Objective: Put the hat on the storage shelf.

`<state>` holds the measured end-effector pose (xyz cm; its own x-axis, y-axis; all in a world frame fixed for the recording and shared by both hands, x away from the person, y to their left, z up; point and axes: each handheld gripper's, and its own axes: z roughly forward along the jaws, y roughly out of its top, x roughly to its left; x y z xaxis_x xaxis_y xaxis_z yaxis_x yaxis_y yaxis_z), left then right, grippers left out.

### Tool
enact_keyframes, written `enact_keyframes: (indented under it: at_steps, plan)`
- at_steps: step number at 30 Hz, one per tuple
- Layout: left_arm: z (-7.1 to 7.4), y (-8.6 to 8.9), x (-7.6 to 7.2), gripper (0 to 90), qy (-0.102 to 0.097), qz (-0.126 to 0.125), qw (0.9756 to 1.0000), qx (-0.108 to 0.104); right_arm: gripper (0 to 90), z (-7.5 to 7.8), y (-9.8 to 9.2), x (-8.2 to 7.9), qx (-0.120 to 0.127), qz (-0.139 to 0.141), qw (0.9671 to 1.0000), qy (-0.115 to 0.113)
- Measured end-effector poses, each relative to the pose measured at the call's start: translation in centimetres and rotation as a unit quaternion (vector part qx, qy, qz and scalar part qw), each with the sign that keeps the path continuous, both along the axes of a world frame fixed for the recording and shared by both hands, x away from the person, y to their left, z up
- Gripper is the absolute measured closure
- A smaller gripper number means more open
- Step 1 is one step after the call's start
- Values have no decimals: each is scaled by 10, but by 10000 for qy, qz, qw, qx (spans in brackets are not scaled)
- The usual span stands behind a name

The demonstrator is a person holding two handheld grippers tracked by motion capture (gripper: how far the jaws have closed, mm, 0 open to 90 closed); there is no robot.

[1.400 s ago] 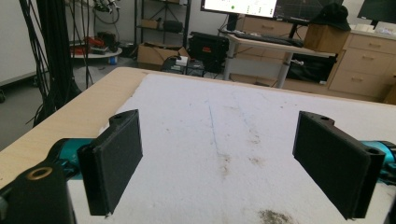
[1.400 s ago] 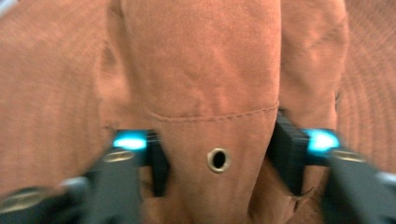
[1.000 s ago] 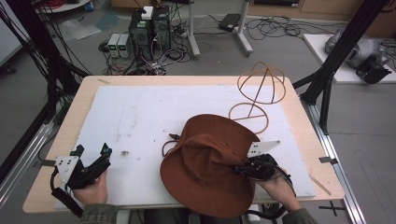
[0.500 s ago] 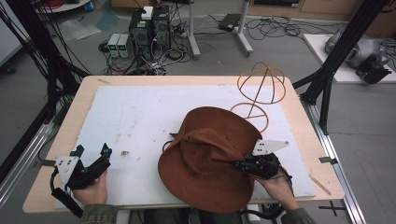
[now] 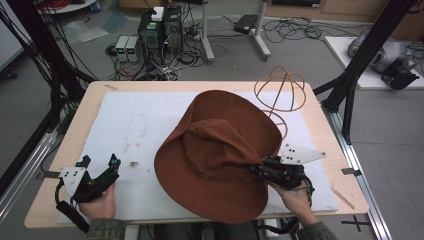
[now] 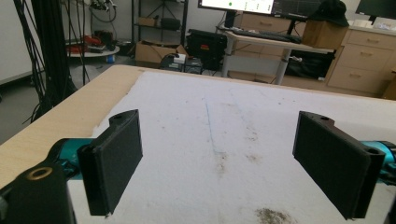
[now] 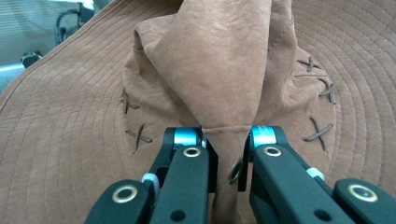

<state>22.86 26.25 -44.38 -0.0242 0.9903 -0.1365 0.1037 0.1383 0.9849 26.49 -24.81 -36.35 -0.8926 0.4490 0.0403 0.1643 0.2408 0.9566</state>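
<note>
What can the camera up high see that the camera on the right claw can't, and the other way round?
The high view takes in the whole table, the white mat, the wire hat stand, the open left claw and the full round brim.

The right claw view gets close enough to see the cross stitches, a metal eyelet and a fold of the crown pinched between the jaws.

Both see the brown hat and the right claw shut on it.

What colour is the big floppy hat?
The hat is rusty brown with darker brown cross-stitches around its crown; the right gripper view shows it best.
</note>
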Motion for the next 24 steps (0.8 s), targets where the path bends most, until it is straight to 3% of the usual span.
enact_keyframes:
  at_steps: [9, 12, 13, 14, 16, 17, 19, 20, 24]
  plan:
    - [-1, -1, 0, 160, 13, 2, 10000, -30, 892, 25, -4, -1, 274, -109, 9990, -345]
    - [-3, -2, 1, 160, 19, 14, 9999, -106, 891, 41, -5, 1, 327, -455, 9968, -567]
    - [-3, -3, 2, 160, 43, -8, 9999, -119, 891, 41, -5, 1, 327, -455, 9968, -567]
    - [-3, -5, 3, 160, 37, -22, 9999, -116, 891, 51, -7, 4, 332, -672, 9948, -684]
    - [-3, -6, 3, 160, 51, -53, 9999, -92, 891, 54, -7, 5, 348, -730, 9944, -684]
    - [-4, -7, 4, 160, 47, -73, 9999, -78, 891, 65, -10, 8, 400, -915, 9921, -758]
    - [-4, -8, 5, 160, 57, -104, 9999, -56, 891, 69, -11, 10, 420, -991, 9911, -779]
    - [-4, -9, 5, 160, 47, -121, 9999, -60, 891, 78, -13, 14, 464, -1142, 9889, -828]
    - [-4, -9, 6, 160, 34, -129, 9999, -65, 890, 93, -18, 22, 533, -1368, 9852, -888]
